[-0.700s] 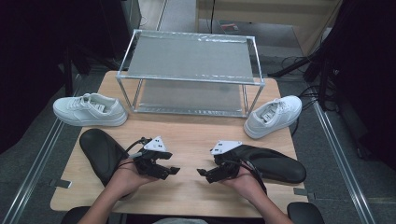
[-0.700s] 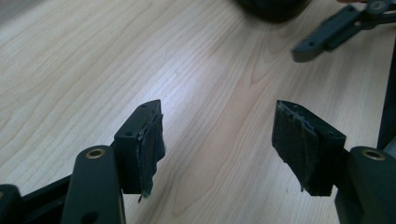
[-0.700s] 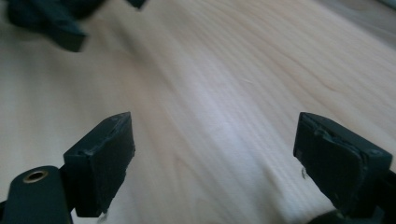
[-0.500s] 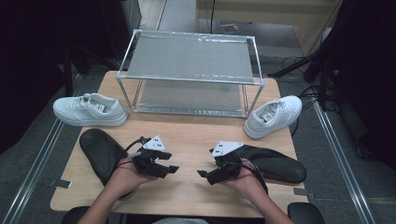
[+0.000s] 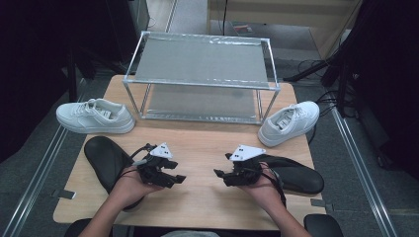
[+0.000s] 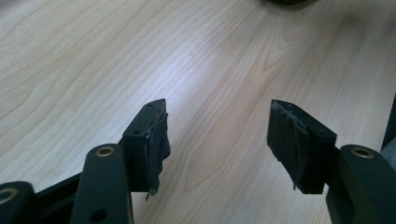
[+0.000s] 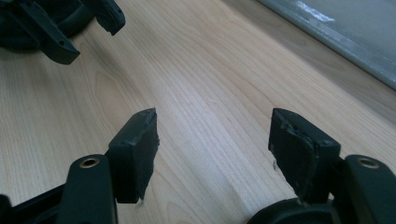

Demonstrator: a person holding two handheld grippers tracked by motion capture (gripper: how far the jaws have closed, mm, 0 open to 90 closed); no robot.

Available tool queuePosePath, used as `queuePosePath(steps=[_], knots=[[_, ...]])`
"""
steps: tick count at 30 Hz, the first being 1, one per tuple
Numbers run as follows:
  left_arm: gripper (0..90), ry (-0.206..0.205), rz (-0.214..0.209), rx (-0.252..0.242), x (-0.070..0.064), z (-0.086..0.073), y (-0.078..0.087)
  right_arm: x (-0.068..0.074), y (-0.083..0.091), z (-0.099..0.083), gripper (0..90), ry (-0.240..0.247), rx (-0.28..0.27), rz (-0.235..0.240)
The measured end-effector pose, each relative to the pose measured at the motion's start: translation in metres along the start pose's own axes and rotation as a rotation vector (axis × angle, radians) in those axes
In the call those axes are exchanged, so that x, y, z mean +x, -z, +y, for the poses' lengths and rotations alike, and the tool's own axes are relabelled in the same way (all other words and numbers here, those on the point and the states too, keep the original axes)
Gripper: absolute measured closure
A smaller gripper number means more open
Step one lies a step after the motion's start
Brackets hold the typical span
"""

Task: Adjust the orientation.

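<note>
We hold both tongs low over the near part of the wooden surface [image 5: 197, 148], forearms coming in from the near edge, palms cupped under the bodies, tips turned inward toward each other. The left tongs [image 5: 179, 179] point right and the right tongs [image 5: 219, 174] point left, with a stretch of bare wood between them. Both pairs stand wide apart with nothing between the pads: in the left gripper view the left tongs [image 6: 217, 135] frame only wood grain, and in the right gripper view the right tongs [image 7: 215, 140] do the same.

Against the frames from a moment ago, our hands sit in nearly the same spot; the left tongs have crept slightly toward the right pair, and the shoes and rack have not shifted.

The nearest things are two black shoes. One black shoe [image 5: 106, 160] lies just behind and outside the left tongs, partly under our left hand [image 5: 131, 190]; the other black shoe [image 5: 296, 174] lies just outside the right tongs, beyond our right hand [image 5: 262, 185]. Farther ahead, a white sneaker [image 5: 95, 116] lies well beyond the left pair, another white sneaker [image 5: 289, 122] beyond the right, and a metal rack [image 5: 200, 69] stands between them.

The right gripper view catches the tips of the left tongs opposite and the rack's lower shelf [image 7: 345, 32] off to its right, which the left gripper view lacks
</note>
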State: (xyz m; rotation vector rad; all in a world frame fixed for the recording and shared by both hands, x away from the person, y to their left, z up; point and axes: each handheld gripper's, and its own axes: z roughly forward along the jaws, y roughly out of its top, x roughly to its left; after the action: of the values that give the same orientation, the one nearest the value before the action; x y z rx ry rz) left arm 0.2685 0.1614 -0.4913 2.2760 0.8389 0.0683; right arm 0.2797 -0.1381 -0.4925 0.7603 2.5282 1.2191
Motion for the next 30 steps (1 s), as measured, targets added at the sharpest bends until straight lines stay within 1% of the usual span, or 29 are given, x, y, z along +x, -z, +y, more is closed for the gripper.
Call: queuePosePath(steps=[1,3,5,6,8,11,12,13,15,16,17,18,19,20,21,22,24,27,29,30], knots=[[39.5,0.009,0.005,-0.008,0.003,-0.001,0.004,0.000,0.001,0.000,34.9,0.007,-0.004,0.000],[39.6,0.016,0.018,-0.012,0.005,-0.002,0.008,0.000,0.001,0.000,35.1,0.001,-0.002,0.006],[39.6,0.018,0.021,-0.013,0.006,-0.002,0.009,-0.001,0.000,0.000,35.5,-0.001,-0.002,0.007],[39.5,0.028,0.029,-0.012,0.009,-0.003,0.013,-0.001,0.002,0.000,37.8,0.006,-0.010,0.005],[39.4,0.037,0.038,-0.014,0.012,-0.003,0.017,-0.001,0.004,0.001,38.5,0.007,-0.025,0.005],[39.7,0.044,0.048,-0.027,0.015,-0.005,0.026,-0.002,0.008,0.002,39.4,0.003,-0.045,-0.005],[40.3,0.044,0.048,-0.027,0.015,-0.005,0.026,-0.002,0.008,0.002,39.4,0.003,-0.045,-0.005],[41.6,0.055,0.049,-0.028,0.019,-0.007,0.031,-0.005,0.009,0.002,39.4,-0.006,-0.047,-0.004],[43.8,0.060,0.065,-0.028,0.022,-0.010,0.035,-0.006,0.007,0.002,39.4,-0.018,-0.041,-0.004],[44.7,0.060,0.065,-0.028,0.022,-0.010,0.035,-0.006,0.007,0.002,39.4,-0.018,-0.041,-0.004],[48.2,0.061,0.077,-0.035,0.024,-0.013,0.040,-0.007,0.006,0.002,39.3,-0.019,-0.038,-0.001],[49.8,0.061,0.077,-0.038,0.026,-0.014,0.043,-0.007,0.006,0.002,39.4,-0.020,-0.038,0.000],[51.3,0.071,0.073,-0.046,0.028,-0.016,0.047,-0.008,0.006,0.002,39.3,-0.020,-0.038,0.005],[54.8,0.071,0.073,-0.046,0.028,-0.016,0.047,-0.008,0.006,0.002,39.3,-0.020,-0.038,0.005],[57.3,0.082,0.068,-0.050,0.030,-0.018,0.051,-0.007,0.005,0.002,39.5,-0.026,-0.039,0.013],[59.2,0.082,0.068,-0.050,0.030,-0.018,0.051,-0.007,0.005,0.003,39.6,-0.026,-0.037,0.015],[62.5,0.098,0.071,-0.050,0.033,-0.022,0.058,-0.006,0.003,0.002,40.5,-0.021,-0.022,0.006],[64.3,0.107,0.086,-0.060,0.035,-0.026,0.064,-0.005,0.000,0.002,43.7,0.002,-0.016,0.013],[64.3,0.113,0.092,-0.060,0.037,-0.028,0.067,-0.004,0.000,0.002,44.6,0.003,-0.019,0.020],[64.0,0.125,0.105,-0.063,0.039,-0.032,0.072,-0.004,-0.002,0.003,46.1,-0.019,-0.004,0.049]])
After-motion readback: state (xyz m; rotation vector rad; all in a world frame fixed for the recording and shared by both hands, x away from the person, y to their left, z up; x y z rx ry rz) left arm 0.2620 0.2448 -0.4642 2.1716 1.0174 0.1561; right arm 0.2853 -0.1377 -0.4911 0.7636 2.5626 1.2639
